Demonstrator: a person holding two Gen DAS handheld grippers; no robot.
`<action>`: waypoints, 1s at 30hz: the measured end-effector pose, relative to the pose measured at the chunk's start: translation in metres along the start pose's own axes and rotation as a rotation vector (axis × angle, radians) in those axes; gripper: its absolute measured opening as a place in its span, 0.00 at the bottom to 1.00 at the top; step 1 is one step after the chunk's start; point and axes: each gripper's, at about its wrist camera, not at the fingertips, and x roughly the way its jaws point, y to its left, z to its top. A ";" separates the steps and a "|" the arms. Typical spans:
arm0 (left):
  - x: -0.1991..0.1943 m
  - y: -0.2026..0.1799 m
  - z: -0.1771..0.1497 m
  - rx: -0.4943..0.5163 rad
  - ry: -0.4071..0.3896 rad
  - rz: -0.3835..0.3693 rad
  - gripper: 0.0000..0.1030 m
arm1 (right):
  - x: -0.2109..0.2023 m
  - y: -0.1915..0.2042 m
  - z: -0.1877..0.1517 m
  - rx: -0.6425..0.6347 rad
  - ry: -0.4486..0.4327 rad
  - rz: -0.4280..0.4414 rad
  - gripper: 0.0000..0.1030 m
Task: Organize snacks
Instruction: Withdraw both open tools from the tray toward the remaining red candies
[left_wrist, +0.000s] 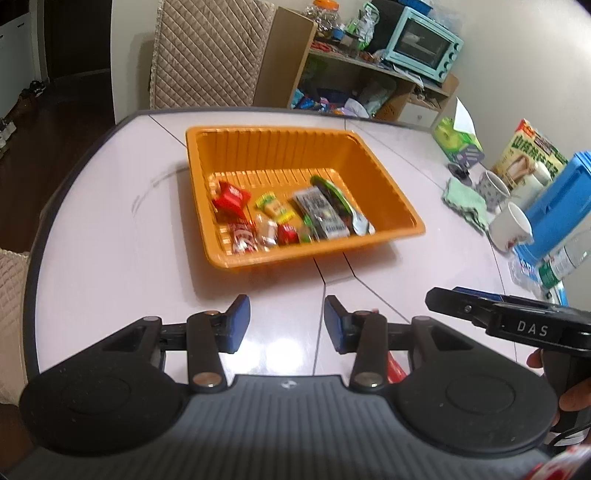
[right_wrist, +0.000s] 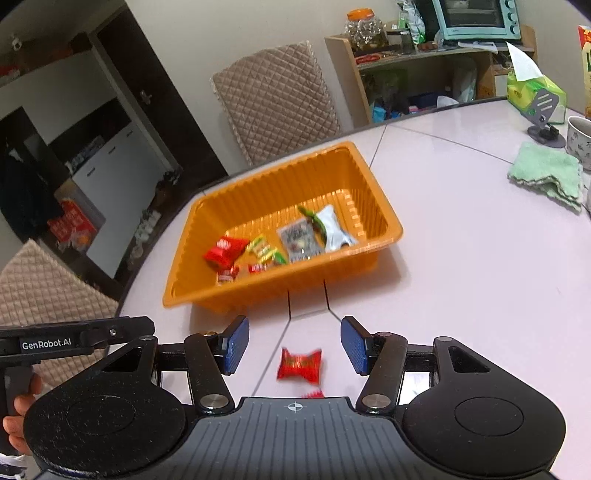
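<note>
A pale round table carries an orange basket near its middle. Inside the basket lie several snacks: a red packet, a grey packet and smaller sweets. The left gripper hovers over bare tabletop just in front of the basket, jaws apart and holding nothing. The right gripper stands beside it, jaws apart, above a red wrapped candy that lies on the table between its fingers, untouched.
</note>
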 end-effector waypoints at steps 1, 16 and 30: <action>-0.001 -0.003 -0.004 0.006 0.003 0.001 0.39 | -0.002 0.000 -0.003 -0.003 0.002 -0.001 0.54; -0.012 -0.021 -0.048 0.028 0.052 -0.003 0.43 | -0.019 0.005 -0.049 -0.027 0.055 -0.016 0.54; -0.009 -0.023 -0.071 0.017 0.105 0.015 0.43 | -0.020 0.013 -0.076 -0.078 0.101 -0.032 0.54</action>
